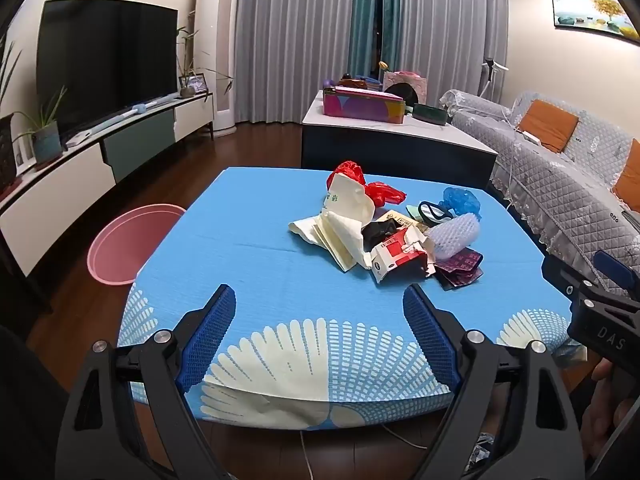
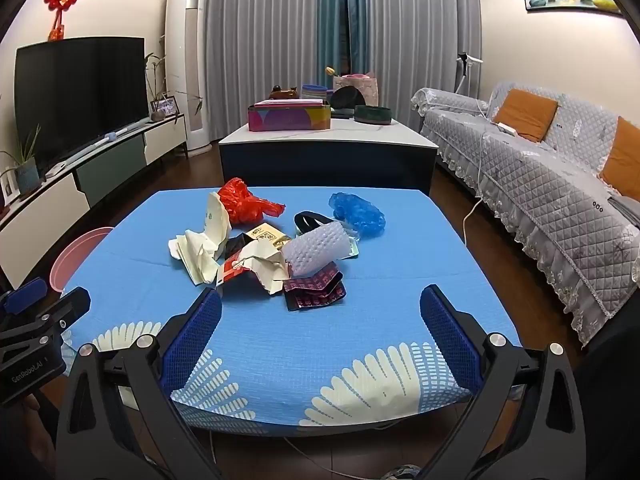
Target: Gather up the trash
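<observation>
Start of collection, as we judge it: nothing is picked up and the whole trash pile [image 2: 272, 248] sits mid-surface on the blue cloth [image 2: 400, 280].

Both grippers hover over the near edge, level, aimed at 12 o'clock. Left gripper [image 1: 320, 344]: fingers spread wide, empty. Right gripper [image 2: 320, 344]: likewise spread, empty.

From the left view the pile lies at 1 o'clock. The pink bin [image 1: 128, 244] stands on the floor off the surface's left edge, at 10 o'clock.

From the right view the nearest piece is the maroon foil wrapper [image 2: 316, 290], dead ahead, touching the white foam net sleeve [image 2: 316, 250]. The crumpled red-and-white carton [image 2: 248, 266] lies at 11 o'clock.

Next move, we reckon: advance one gripper, drop the fingers around a loose outer piece, pinch, and carry it left to the bin. The flat wrapper wants a low, shallow approach.
</observation>
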{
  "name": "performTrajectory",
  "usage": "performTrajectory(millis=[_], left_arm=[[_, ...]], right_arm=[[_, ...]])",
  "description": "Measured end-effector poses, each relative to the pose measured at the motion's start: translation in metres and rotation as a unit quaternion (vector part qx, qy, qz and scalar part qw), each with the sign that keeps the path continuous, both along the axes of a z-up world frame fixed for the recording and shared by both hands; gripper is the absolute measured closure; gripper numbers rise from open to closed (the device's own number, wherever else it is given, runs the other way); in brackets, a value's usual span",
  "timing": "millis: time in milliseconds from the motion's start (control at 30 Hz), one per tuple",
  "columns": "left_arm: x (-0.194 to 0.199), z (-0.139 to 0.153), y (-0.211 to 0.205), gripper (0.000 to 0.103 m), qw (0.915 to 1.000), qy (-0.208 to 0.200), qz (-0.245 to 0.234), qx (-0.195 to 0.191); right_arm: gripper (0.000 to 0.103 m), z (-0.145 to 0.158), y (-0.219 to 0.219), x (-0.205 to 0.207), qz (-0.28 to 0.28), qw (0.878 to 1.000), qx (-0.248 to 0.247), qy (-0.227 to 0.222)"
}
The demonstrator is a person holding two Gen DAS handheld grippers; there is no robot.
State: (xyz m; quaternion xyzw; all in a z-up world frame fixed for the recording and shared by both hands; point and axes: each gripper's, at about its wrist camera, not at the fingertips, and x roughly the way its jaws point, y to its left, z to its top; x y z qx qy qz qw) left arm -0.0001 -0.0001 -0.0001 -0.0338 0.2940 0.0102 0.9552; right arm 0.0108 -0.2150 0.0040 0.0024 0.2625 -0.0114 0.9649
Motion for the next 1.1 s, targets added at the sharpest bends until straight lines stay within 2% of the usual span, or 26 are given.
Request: performTrajectory(millis=[1100], left_arm=[[0.0032, -0.0041, -0.0059, 0.020, 1.0000, -0.001, 0.001, -0.002]], right_arm=[[0.005, -0.0016, -0.0005, -0.0008, 0.000, 1.000, 0.002, -0.001]])
